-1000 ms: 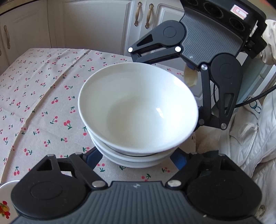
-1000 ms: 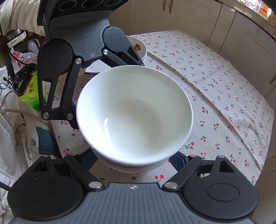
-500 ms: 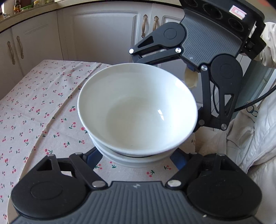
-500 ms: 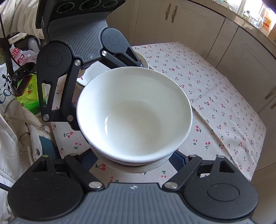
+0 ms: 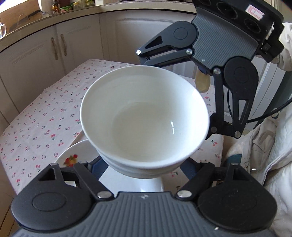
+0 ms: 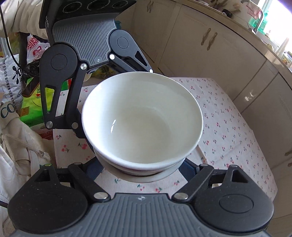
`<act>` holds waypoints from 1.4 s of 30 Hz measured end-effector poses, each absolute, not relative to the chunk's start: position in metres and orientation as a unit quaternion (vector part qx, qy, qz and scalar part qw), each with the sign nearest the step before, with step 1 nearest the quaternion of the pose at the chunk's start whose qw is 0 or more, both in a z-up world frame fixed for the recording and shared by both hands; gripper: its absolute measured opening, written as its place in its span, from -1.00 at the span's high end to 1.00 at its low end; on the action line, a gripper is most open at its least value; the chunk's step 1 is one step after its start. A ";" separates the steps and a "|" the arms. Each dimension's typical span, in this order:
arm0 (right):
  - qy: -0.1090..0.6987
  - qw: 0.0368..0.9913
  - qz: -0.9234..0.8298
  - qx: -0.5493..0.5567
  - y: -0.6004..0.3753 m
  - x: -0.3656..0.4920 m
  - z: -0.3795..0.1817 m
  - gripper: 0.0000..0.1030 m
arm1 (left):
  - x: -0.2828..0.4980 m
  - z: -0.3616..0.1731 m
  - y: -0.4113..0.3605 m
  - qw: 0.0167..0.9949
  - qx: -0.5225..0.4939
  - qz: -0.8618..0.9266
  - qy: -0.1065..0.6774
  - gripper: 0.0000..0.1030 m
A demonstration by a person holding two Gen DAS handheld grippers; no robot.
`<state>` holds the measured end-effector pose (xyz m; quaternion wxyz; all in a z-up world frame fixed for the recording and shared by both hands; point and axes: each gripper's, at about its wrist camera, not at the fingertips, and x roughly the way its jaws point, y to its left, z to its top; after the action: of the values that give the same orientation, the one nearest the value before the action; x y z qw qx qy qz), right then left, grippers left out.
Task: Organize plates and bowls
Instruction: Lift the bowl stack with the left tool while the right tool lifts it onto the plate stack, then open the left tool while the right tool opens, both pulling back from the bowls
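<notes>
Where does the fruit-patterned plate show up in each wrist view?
Left wrist: white fruit-patterned plate lies lower left, below the stacked white bowls.
Right wrist: not in view.
Shared landmark: the stacked white bowls, centred over the cherry-print tablecloth in both.

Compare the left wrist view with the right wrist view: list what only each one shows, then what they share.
Only the left wrist view shows the fruit-print plate on the table below the bowls, and bottles on the counter.

Only the right wrist view shows the green package and printed bags beyond the table's edge, plus a bright window.

Both show the stack of white bowls held off the table between the left gripper and right gripper, the cherry tablecloth and cream cabinets.
</notes>
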<state>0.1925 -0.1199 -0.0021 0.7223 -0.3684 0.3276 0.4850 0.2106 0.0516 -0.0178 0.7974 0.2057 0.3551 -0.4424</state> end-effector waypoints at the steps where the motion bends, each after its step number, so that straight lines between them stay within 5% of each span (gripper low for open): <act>1: 0.323 0.719 0.490 -0.372 -0.112 0.195 -0.002 -0.76 | 0.211 -0.018 0.059 0.802 0.203 -0.435 0.356 -0.62; 34: 0.367 0.681 0.525 -0.355 -0.043 0.261 -0.052 -0.77 | 0.230 -0.049 0.116 0.817 0.149 -0.401 0.387 -0.62; 42: 0.351 0.701 0.505 -0.361 -0.047 0.245 -0.049 -0.94 | 0.214 -0.044 0.114 0.831 0.161 -0.383 0.370 -0.76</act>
<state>0.2454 -0.0472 -0.0494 0.7013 -0.3609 0.3511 0.5046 0.2144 0.1143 -0.0442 0.8307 0.1610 0.3705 -0.3832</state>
